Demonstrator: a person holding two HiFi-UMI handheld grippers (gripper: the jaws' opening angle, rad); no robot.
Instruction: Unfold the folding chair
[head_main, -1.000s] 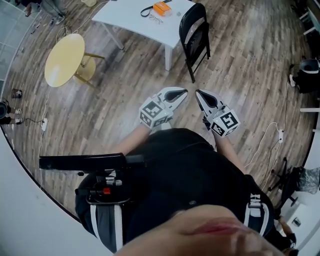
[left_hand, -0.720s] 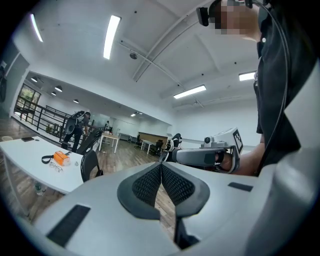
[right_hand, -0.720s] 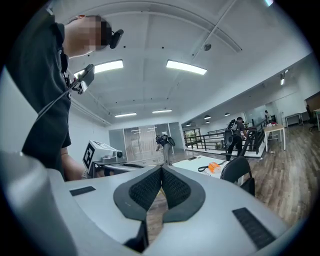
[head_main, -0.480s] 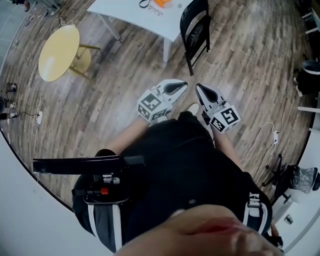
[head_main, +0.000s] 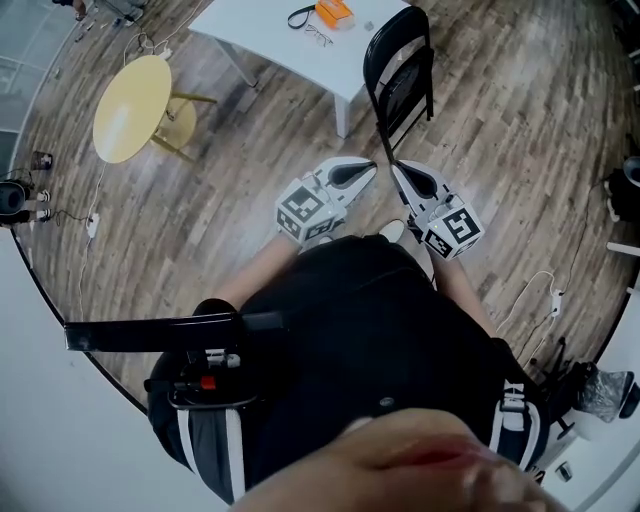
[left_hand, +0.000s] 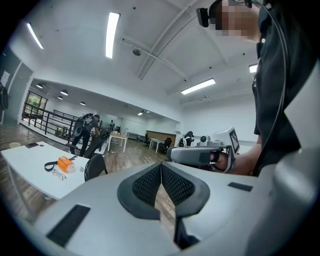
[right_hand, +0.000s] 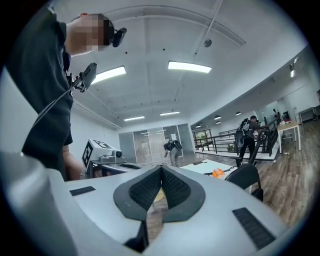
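Just short of the folding chair, which stands apparently folded flat at the white worktop's corner edge, the left hand-held gripper and right hand-held gripper are both closed and empty, with bare wooden floor beside its legs.

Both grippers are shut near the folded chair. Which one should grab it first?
Right, narrowly. In the head view the right gripper lines up with the folding chair, while the left gripper points in from its side. The right gripper view also shows the chair larger. Both are shut and empty, so either must open first.
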